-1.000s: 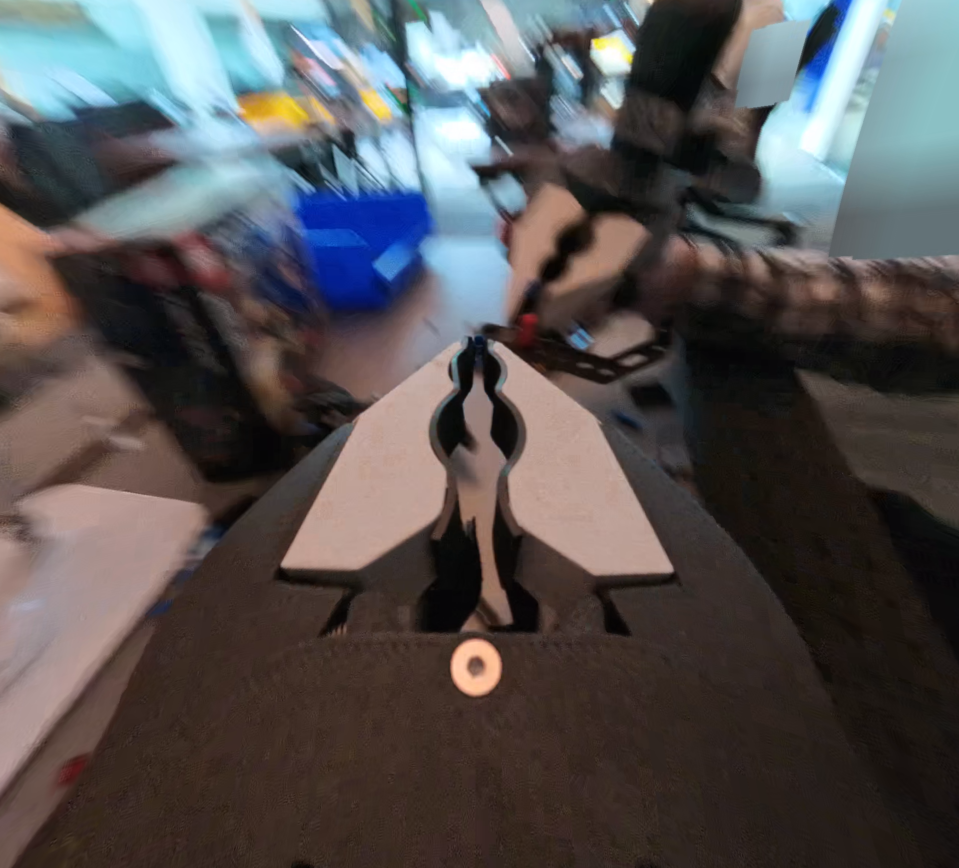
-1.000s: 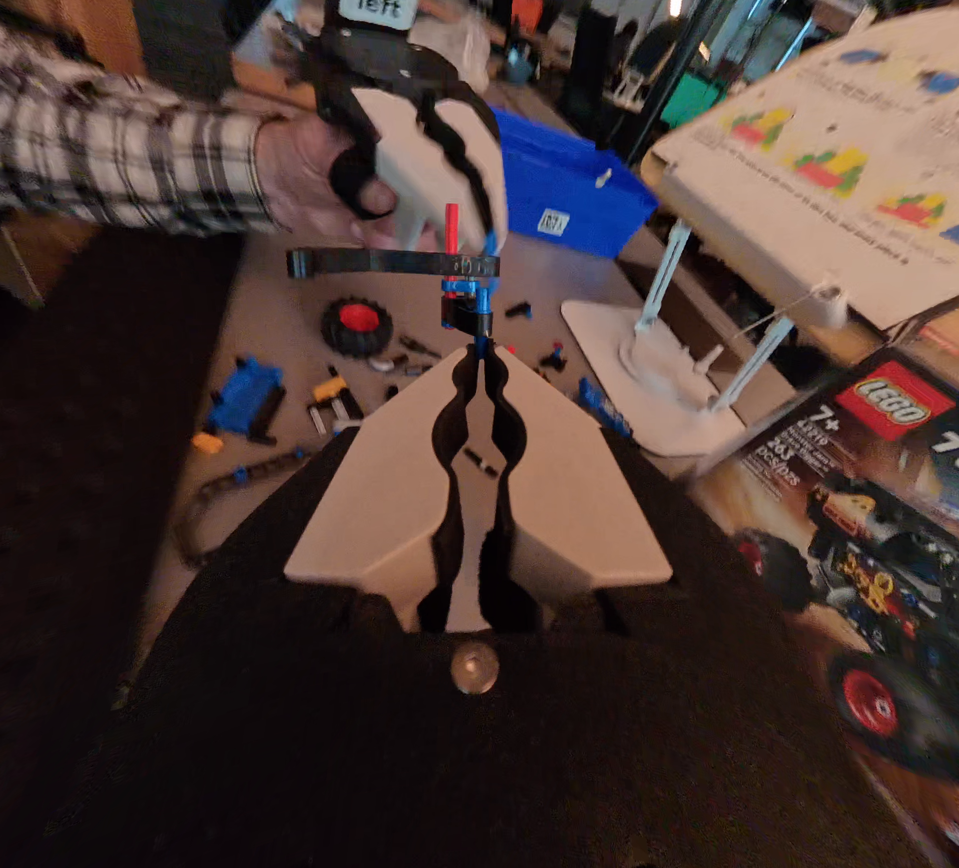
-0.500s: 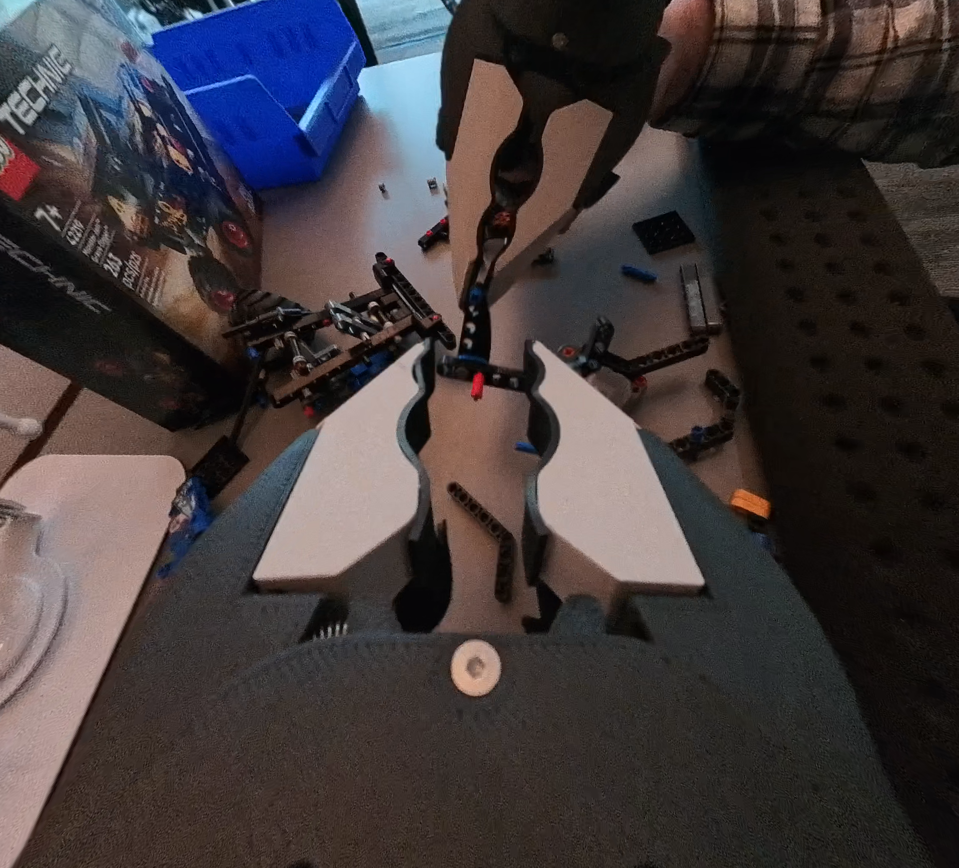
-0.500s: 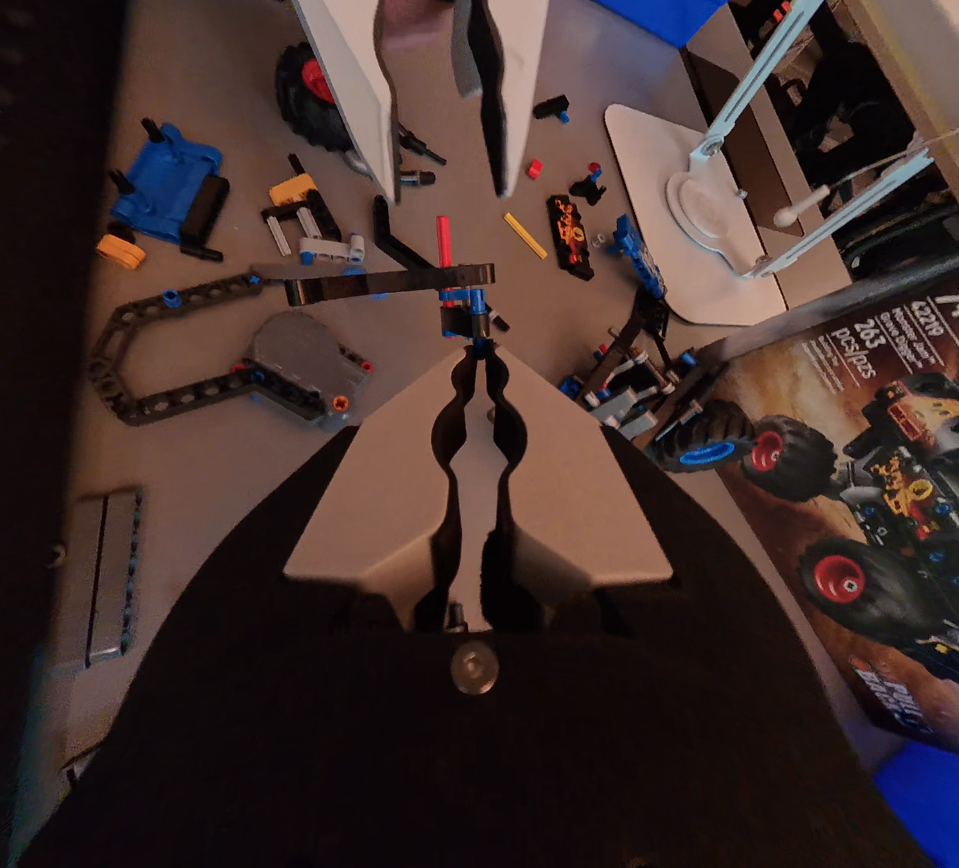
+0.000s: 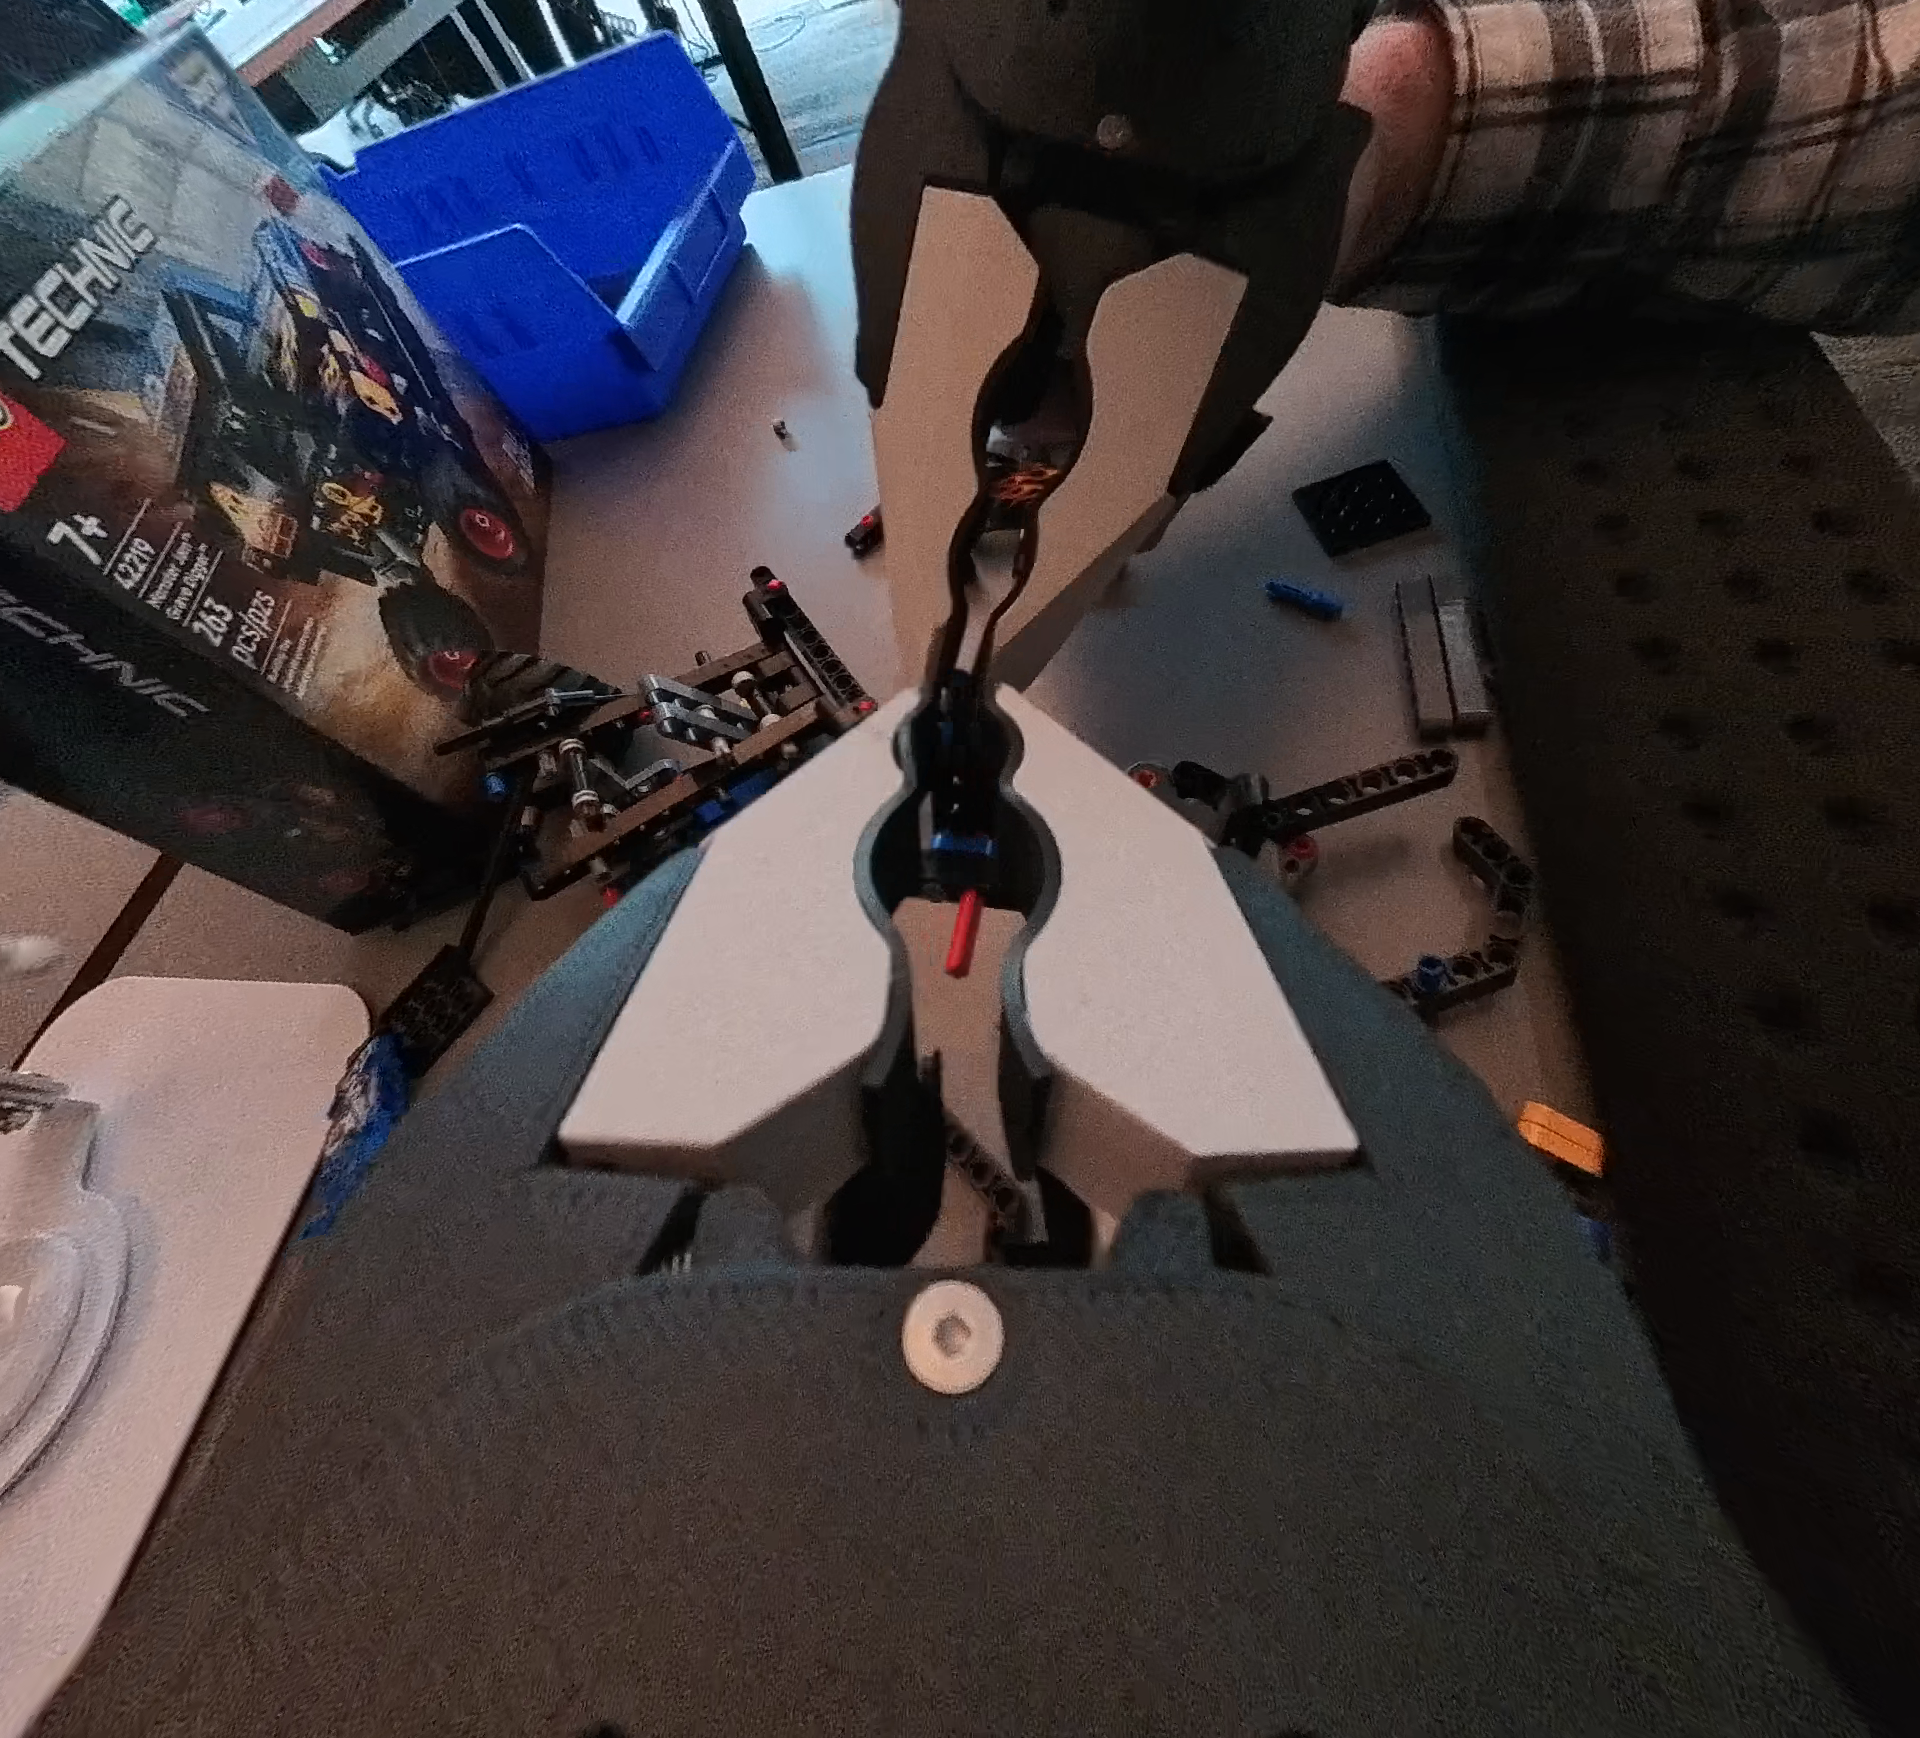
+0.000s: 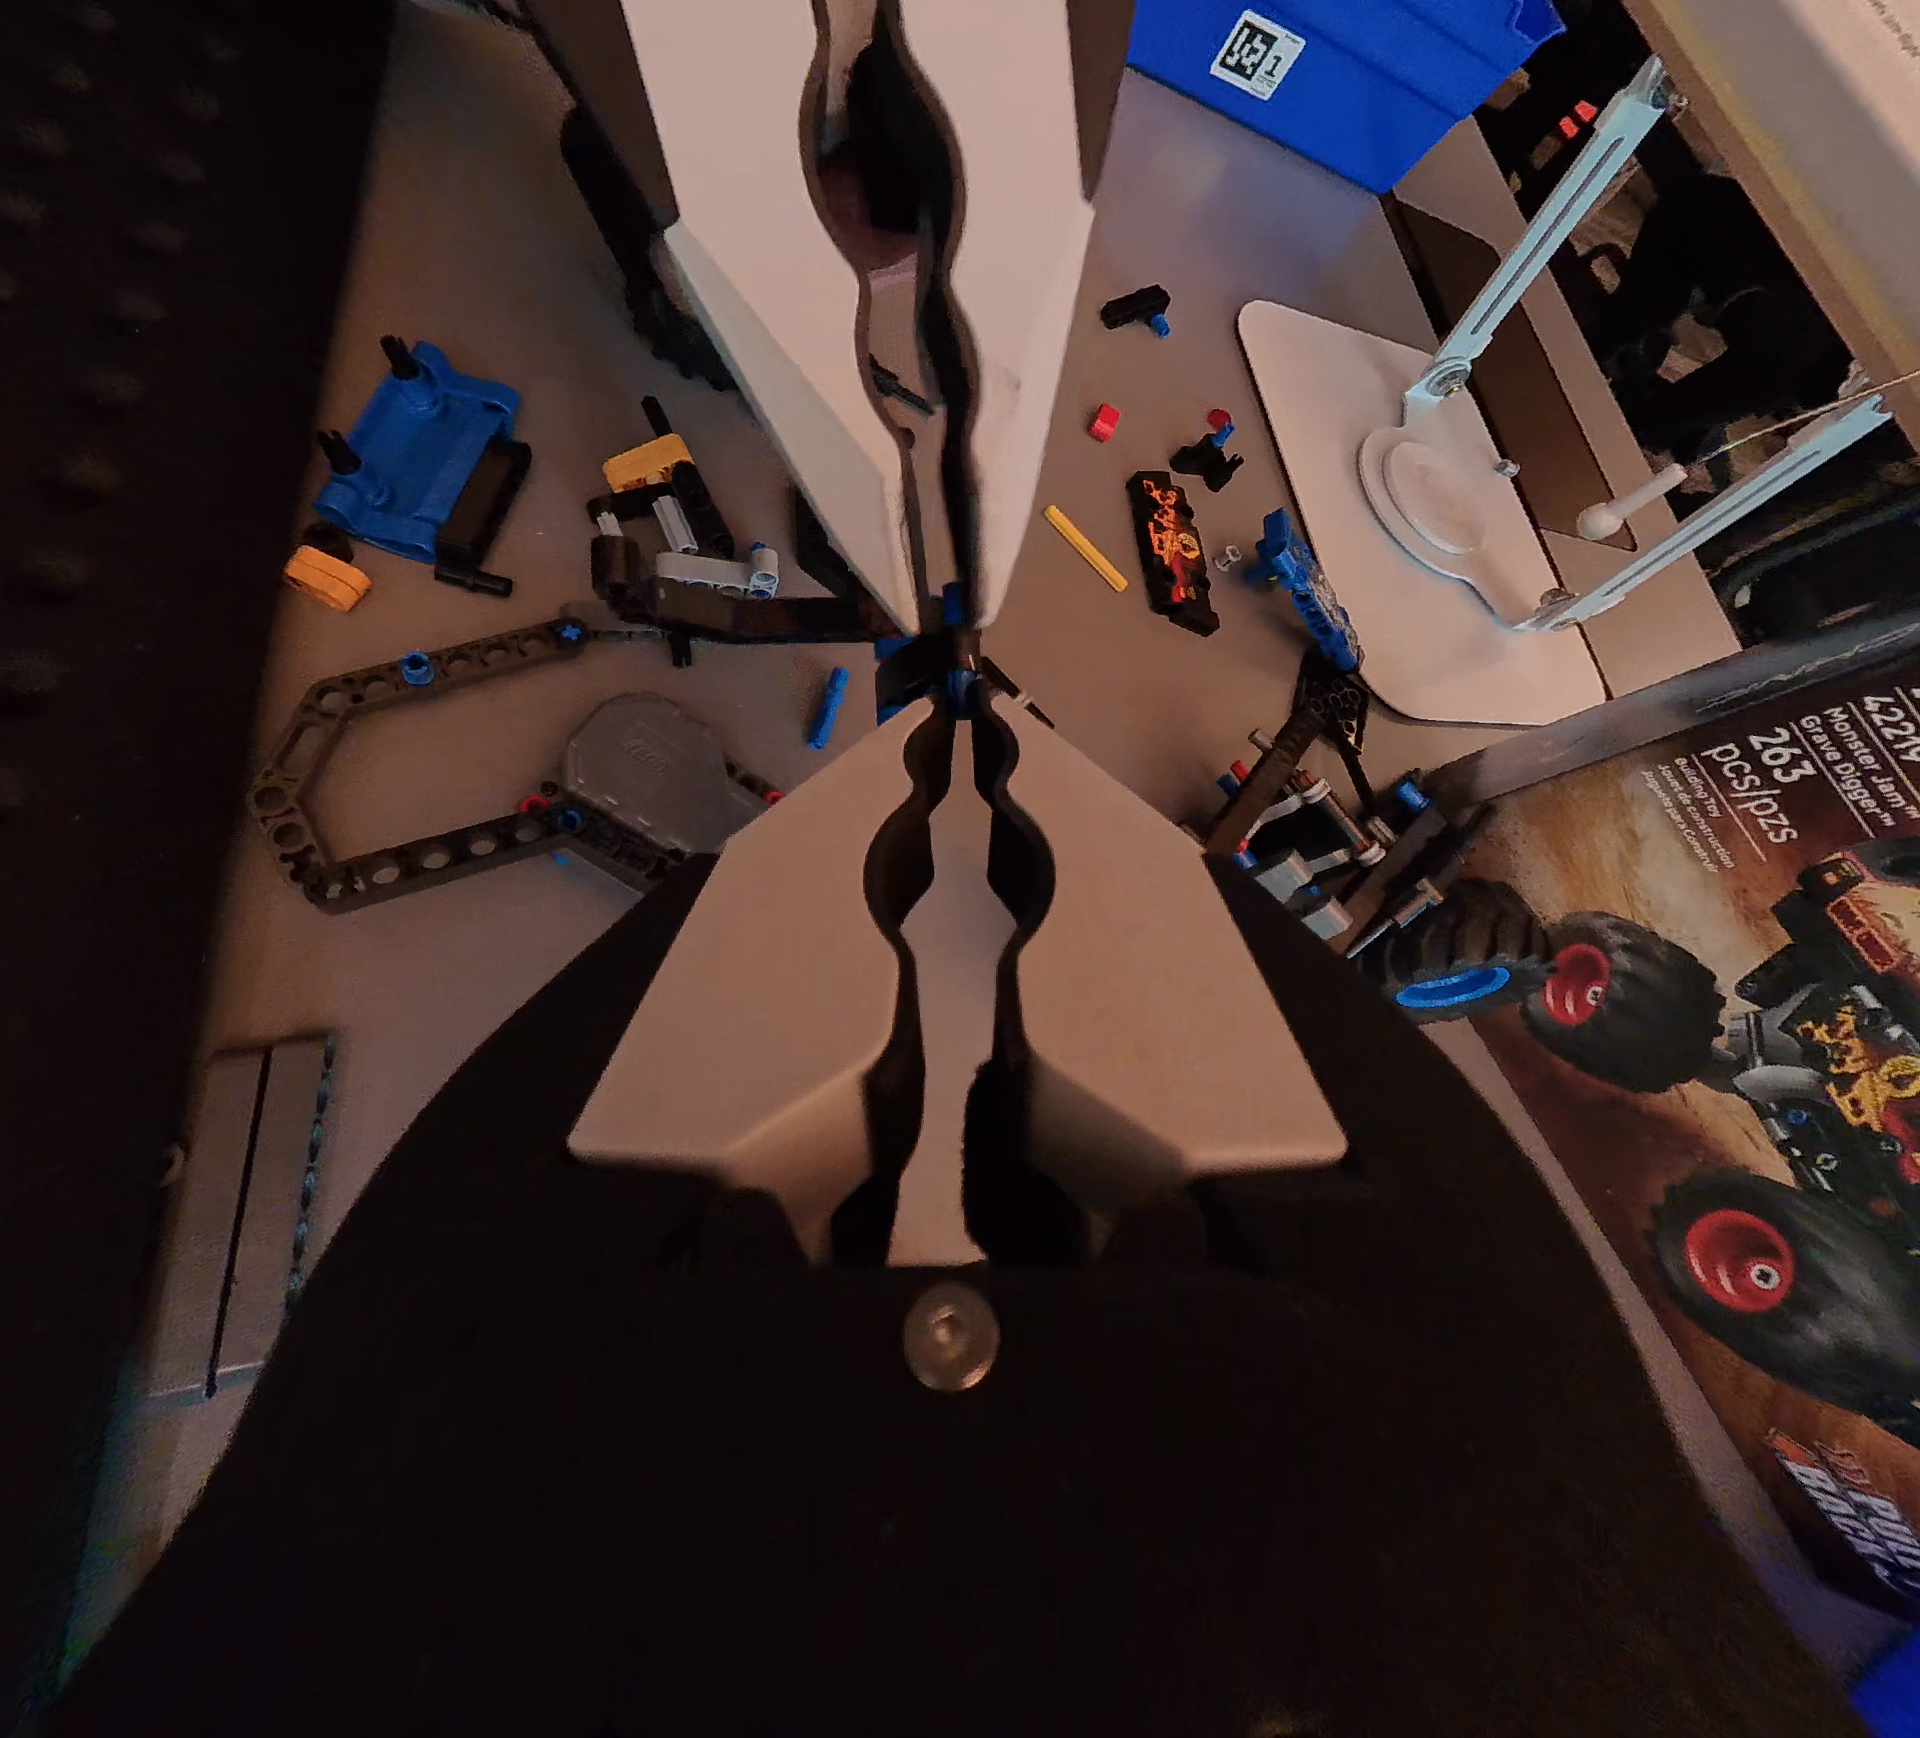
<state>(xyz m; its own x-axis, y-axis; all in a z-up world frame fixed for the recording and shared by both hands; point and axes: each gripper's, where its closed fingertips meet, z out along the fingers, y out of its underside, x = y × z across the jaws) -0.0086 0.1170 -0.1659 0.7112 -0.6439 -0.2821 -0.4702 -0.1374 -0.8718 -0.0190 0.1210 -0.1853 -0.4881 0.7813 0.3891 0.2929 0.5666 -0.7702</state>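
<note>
A small black-and-blue brick assembly point(image 5: 961, 841) with a red axle point(image 5: 964, 935) hangs above the table between both grippers. My left gripper point(image 5: 958, 712) is shut on it; the piece sits between its fingers, the axle pointing back toward the camera. My right gripper point(image 5: 961, 654) comes in from above, tip to tip with the left. In the right wrist view my right gripper point(image 6: 958, 717) is shut on the assembly's blue pin point(image 6: 961, 678). The left gripper point(image 6: 940, 613) pinches the same piece from above, and its black beam point(image 6: 748, 618) sticks out to the left.
Loose bricks litter the grey table point(image 5: 665, 493). A part-built chassis point(image 5: 665, 753) lies beside the toy box point(image 5: 229, 462), with a blue bin point(image 5: 582, 234) behind. A white stand base point(image 6: 1382, 493), a grey-and-black frame point(image 6: 416, 753) and a dark mat point(image 5: 1714, 753) are nearby. My two grippers' fingertips are within a few centimetres of each other.
Half a second ago my left gripper stood open around the assembly held by the right; now its fingers have shut on it. The two grippers have drawn tip to tip.
</note>
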